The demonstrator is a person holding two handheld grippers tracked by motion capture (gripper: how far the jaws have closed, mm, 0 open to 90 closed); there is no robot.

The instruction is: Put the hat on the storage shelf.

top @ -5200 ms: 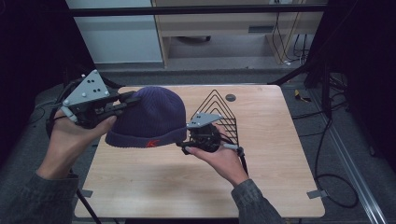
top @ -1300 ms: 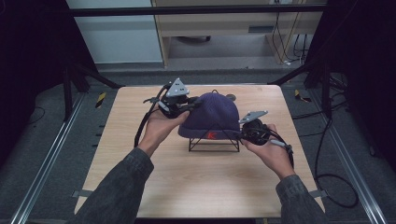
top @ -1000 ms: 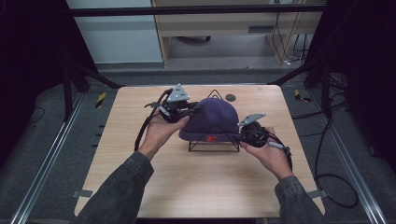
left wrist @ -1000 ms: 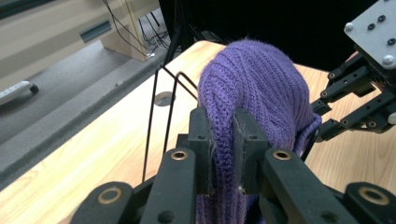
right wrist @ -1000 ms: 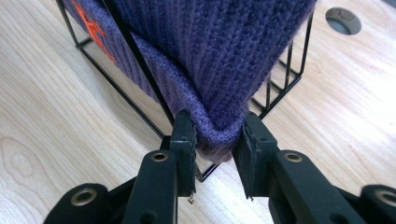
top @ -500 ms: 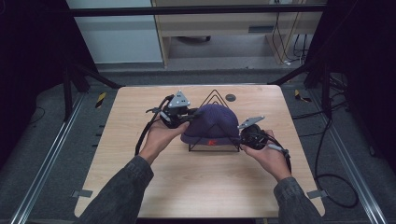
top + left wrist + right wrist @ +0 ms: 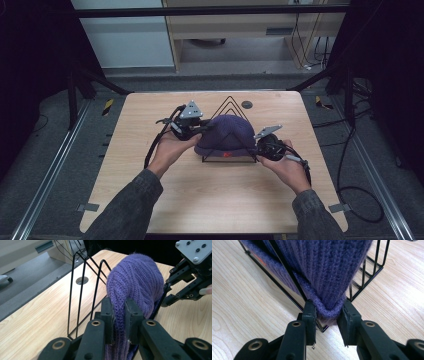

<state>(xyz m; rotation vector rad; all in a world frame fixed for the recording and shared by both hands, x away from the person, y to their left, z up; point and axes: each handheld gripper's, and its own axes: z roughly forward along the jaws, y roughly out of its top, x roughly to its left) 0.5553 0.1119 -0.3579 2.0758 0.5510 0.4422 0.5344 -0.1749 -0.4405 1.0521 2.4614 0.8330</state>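
- Pale wood made up the surface (image 7: 150, 150), which stood on a grey floor with dark frame rails at the left and right of the high view.
- At the centre of that view, a purple knitted beanie (image 7: 227, 135) sat draped over a black wire rack (image 7: 230, 107) of triangular loops; the rack's peaks rose behind the hat's crown.
- Compared with about five seconds before, when the beanie hung in the air at left of centre, clear of the rack, it had come across and down over the wire frame.
- Over the last second it had sunk lower, and both hands had dropped closer to the surface.
- The left gripper (image 7: 120, 315) had its fingers (image 7: 108, 315) closed on a fold of the knit at the hat's side.
- The right gripper (image 7: 328, 315) had its fingers (image 7: 310, 317) pinching the brim's lower edge, just beside a bottom corner of the rack, close above the surface.
- A small dark disc (image 7: 246, 104) lay near the far edge, apart from the rack.
- My reading: the hat looked nearly seated, so the placing seemed almost finished; what probably remained was to let go on both sides without tugging the knit off the wires.
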